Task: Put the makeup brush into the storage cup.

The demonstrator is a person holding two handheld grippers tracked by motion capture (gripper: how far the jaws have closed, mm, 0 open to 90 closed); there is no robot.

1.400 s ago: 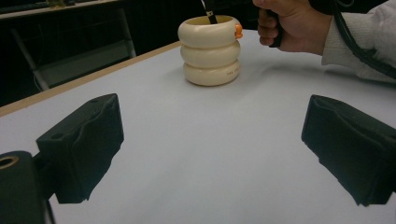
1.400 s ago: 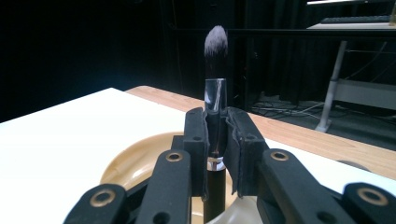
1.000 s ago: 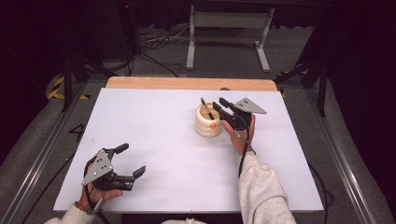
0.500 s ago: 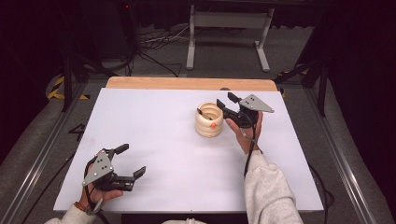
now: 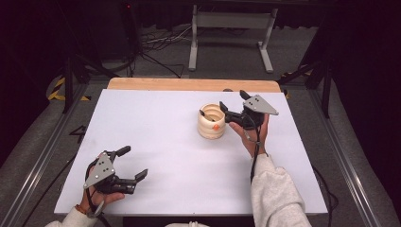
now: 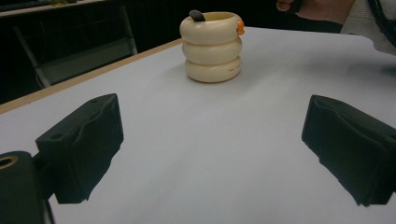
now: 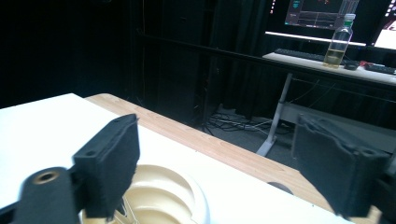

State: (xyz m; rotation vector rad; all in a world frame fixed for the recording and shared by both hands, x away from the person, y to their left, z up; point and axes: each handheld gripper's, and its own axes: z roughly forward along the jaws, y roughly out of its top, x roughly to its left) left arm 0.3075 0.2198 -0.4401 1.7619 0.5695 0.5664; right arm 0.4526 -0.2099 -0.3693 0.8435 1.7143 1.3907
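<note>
A cream ribbed cup (image 5: 211, 121) stands on the white table (image 5: 161, 137), right of the middle. A dark rod-like item (image 5: 203, 113) leans inside it, and an orange bit (image 5: 215, 126) shows on its side. My right gripper (image 5: 232, 100) hovers just right of the cup's rim; its jaws have just been opening and nothing is between them. In the right gripper view the cup's rim (image 7: 163, 191) lies below the spread jaws. My left gripper (image 5: 134, 162) rests open near the front left edge, facing the cup (image 6: 212, 46) with bare table between its pads.
A wooden strip (image 5: 189, 84) borders the table's far edge. Beyond it stand a metal frame (image 5: 231, 28) and floor cables (image 5: 156, 42). A bottle (image 7: 339, 42) sits on a distant desk.
My right gripper has pulled back from over the cup toward the right and risen, with its jaws spreading. The dark item stays in the cup. The left gripper has not moved.
</note>
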